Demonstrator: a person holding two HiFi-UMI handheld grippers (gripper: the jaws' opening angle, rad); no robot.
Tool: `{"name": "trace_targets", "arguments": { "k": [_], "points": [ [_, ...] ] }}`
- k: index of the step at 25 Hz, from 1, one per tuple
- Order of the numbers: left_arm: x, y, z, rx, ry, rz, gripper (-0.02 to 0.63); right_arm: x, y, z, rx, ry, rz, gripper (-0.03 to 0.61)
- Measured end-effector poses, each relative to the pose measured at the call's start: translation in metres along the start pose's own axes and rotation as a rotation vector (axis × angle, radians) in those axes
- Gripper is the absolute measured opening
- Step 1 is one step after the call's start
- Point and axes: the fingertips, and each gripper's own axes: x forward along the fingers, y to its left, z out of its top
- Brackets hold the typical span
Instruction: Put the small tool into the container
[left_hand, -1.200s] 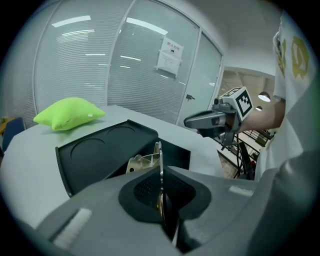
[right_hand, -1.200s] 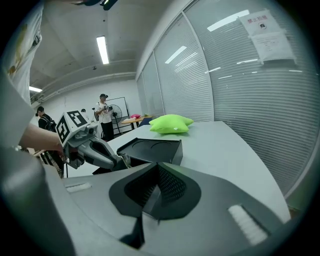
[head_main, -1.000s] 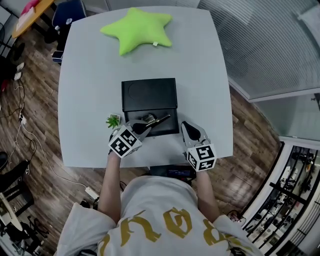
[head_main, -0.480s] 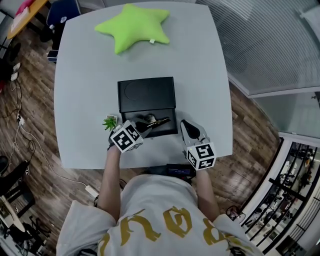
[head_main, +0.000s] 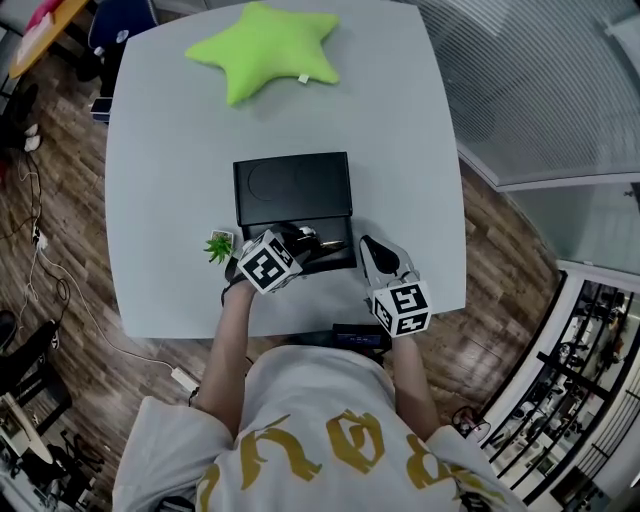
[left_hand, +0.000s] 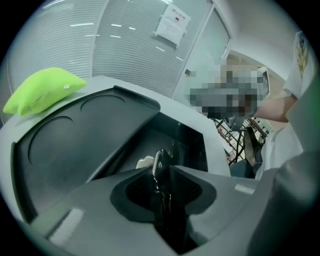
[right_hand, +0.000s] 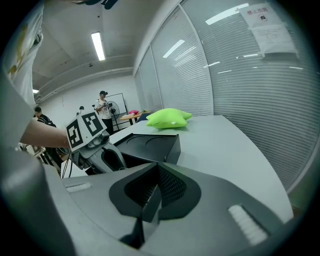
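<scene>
A black container (head_main: 292, 187) lies mid-table, its flat lid (left_hand: 70, 145) toward the far side and its open compartment (left_hand: 186, 145) toward me. My left gripper (head_main: 297, 248) hangs over that compartment, shut on a thin dark metal tool (left_hand: 160, 169) whose tip (head_main: 328, 243) points right. A pale object (left_hand: 144, 162) lies inside the compartment. My right gripper (head_main: 376, 259) rests just right of the container, its jaws (right_hand: 150, 202) shut with nothing between them. In the right gripper view the left gripper (right_hand: 97, 147) sits at the container's (right_hand: 150, 144) near end.
A green star-shaped pillow (head_main: 262, 50) lies at the table's far side. A small potted plant (head_main: 220, 245) stands left of the container. A dark device (head_main: 355, 338) sits at the table's front edge. People stand in the background (right_hand: 104, 107).
My left gripper has moved right and forward with the tool, from the container's near left corner to over the open compartment. The right gripper has hardly moved.
</scene>
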Motion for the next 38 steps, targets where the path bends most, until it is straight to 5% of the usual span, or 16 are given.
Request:
{"name": "trace_targets", "arguments": {
  "k": [13,22,31,38],
  "points": [
    [-0.001,0.004,-0.007,0.073,0.050,0.104,0.155,0.003,0.007,0.003,-0.013,-0.002,0.014,0.023],
    [-0.033,0.013,0.011,0.010,-0.052,0.184,0.146,-0.008,0.012,0.016,-0.027,-0.042,0.003,0.023],
    [-0.079,-0.013,0.040,-0.121,-0.317,0.151,0.110,-0.029,0.029,0.034,-0.058,-0.114,0.000,0.023],
    [-0.146,-0.019,0.059,-0.130,-0.599,0.329,0.109,-0.054,0.038,0.050,-0.137,-0.172,-0.057,0.023]
  ]
}}
